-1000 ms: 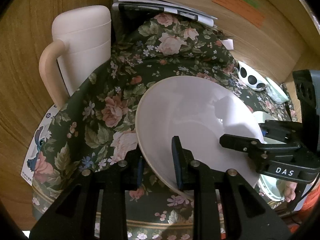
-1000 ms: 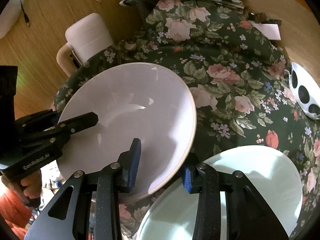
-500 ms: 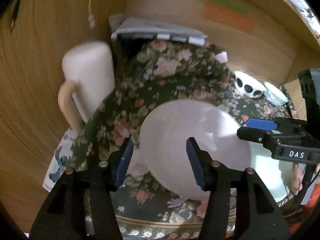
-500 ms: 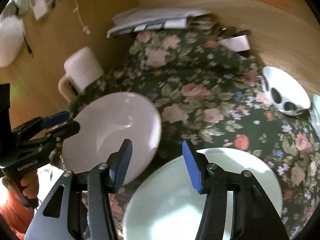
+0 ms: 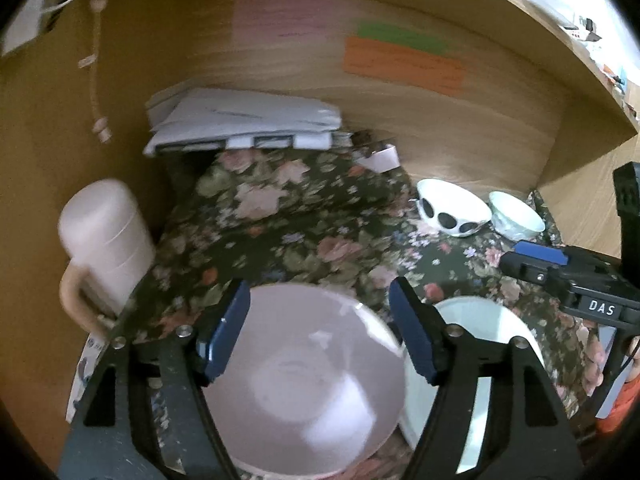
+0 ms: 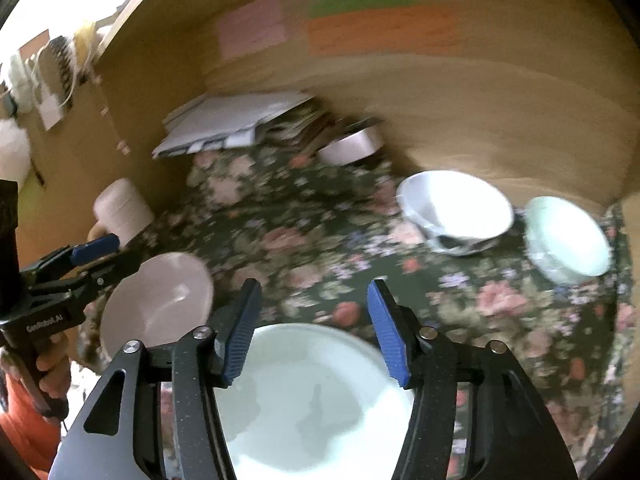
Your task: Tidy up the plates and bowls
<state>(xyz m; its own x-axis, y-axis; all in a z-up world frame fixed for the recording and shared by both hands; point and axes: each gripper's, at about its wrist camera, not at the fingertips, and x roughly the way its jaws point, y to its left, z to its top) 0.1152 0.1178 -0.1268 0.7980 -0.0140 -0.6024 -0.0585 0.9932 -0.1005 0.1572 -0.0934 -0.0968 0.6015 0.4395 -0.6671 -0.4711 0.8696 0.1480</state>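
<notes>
Plates sit rim-up on the floral table: a pink plate (image 5: 320, 376) near the front left corner, a pale green plate (image 6: 316, 400) just beside it. Both the left gripper (image 5: 320, 328) and right gripper (image 6: 316, 332) have just been opening, released, nothing between their jaws, apparently having set the plates side by side

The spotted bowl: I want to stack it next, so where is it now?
The spotted bowl stands at the back right of the floral cloth near the wooden wall, just left of the pale green bowl.
</notes>
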